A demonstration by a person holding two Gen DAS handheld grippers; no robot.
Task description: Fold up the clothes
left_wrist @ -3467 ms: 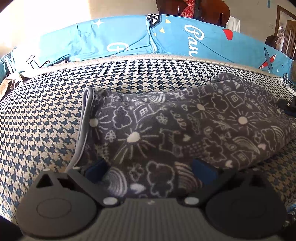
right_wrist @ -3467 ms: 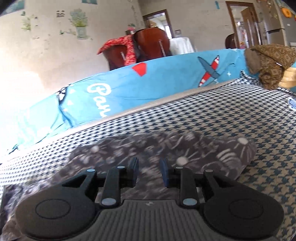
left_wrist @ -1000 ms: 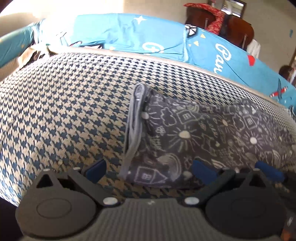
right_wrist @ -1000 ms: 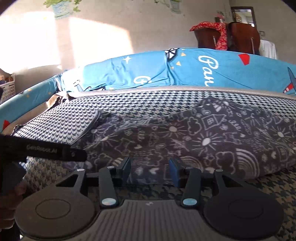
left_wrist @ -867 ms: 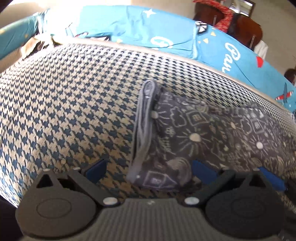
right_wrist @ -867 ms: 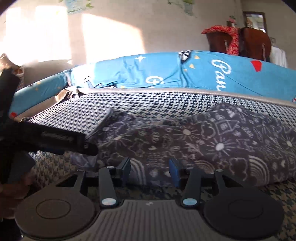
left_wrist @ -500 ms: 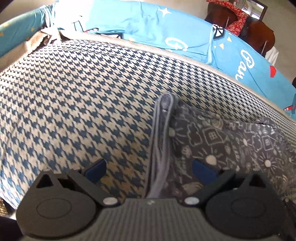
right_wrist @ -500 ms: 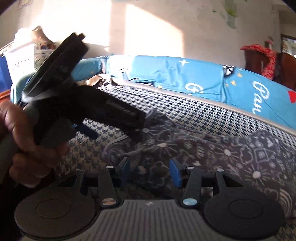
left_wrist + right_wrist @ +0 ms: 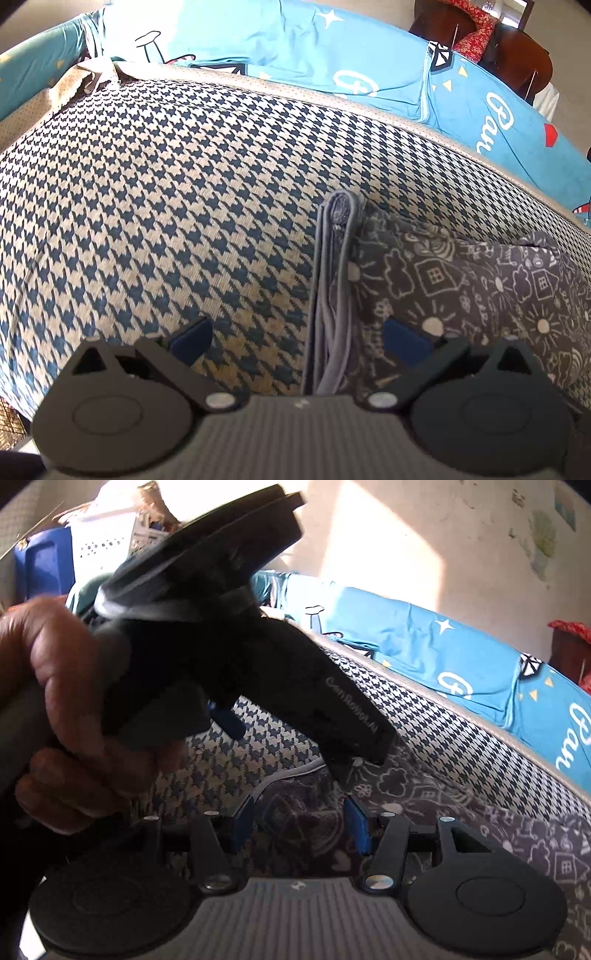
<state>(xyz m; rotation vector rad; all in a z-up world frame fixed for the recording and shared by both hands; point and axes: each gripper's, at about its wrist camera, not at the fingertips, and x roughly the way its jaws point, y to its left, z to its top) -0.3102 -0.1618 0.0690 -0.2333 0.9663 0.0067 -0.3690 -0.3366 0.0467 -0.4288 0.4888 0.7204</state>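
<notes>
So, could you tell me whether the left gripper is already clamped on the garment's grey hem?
No, the left gripper stands wide open, with the grey hem lying loose between its blue pads, touching neither.

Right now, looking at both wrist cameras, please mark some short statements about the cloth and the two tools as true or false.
1. The grey printed garment lies on a houndstooth cover. True.
2. The left tool is shut. False: its jaws stand wide apart.
3. The garment's grey edge band runs between the left tool's pads. True.
4. The right tool is clamped on a red towel. False: it is opening over the grey garment.
</notes>
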